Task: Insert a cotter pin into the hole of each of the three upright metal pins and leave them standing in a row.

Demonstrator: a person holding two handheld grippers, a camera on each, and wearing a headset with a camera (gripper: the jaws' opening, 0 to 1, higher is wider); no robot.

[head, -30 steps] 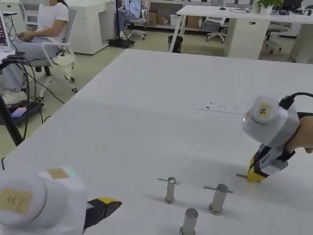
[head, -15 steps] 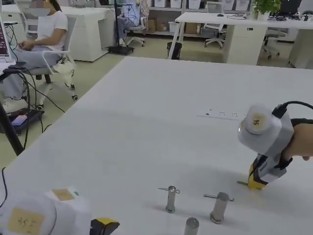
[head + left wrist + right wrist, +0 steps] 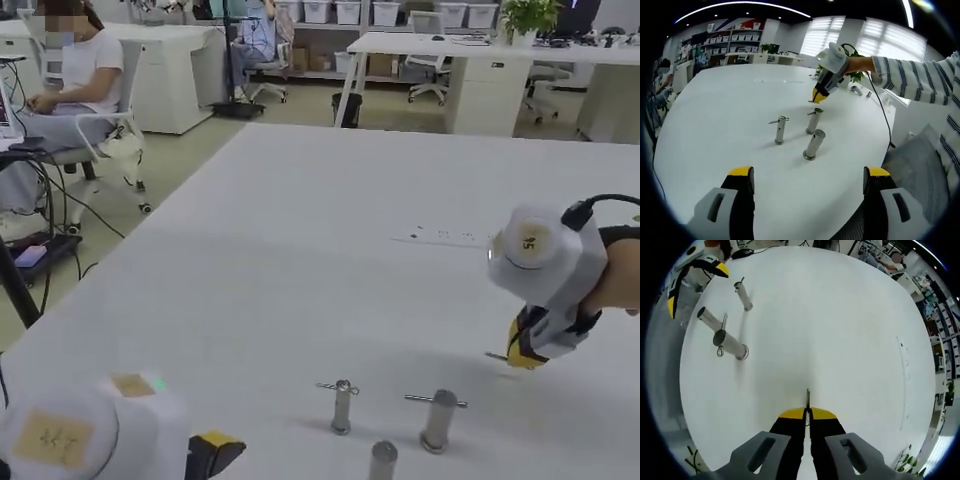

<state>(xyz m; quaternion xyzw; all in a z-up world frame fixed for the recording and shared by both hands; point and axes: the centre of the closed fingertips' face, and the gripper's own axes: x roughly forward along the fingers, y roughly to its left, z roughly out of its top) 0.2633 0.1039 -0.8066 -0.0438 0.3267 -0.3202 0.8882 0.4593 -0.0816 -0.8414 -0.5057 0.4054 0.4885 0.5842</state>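
Cotter pin (image 3: 807, 399), apparently the last of three, is pinched by one end between the pressed-together jaws of the right gripper (image 3: 807, 416). Its thin shank juts forward past the yellow tips, a hold that seems meant to leave the free end clear for threading. In the head view the right gripper sits low over the white workbench (image 3: 280, 260), off to the right of the metal pins (image 3: 781, 131) and well apart from them. Whether the shank's tip touches the surface cannot be told.

The three metal pins stand upright in a loose cluster near the front edge. The left pin (image 3: 341, 408) and the right pin (image 3: 437, 425) each carry fitted cotters (image 3: 435, 401) crosswise through the head, while the front pin (image 3: 382, 462), nearest the person, shows a bare top.

The left gripper (image 3: 808, 175) is held at the near-left of the bench, jaws spread wide and holding nothing. In its own view it is aimed at the cluster, probably ready to steady the front pin while the cotter pin goes in.

The job appears two-thirds done. The next move calls for lining the shank up with a small cross hole, and a sideways nudge could topple the slim pin. The front pin also stands out of line with its neighbours, so a row is yet to be formed. A white power strip (image 3: 445, 238) lies farther back on the bench.
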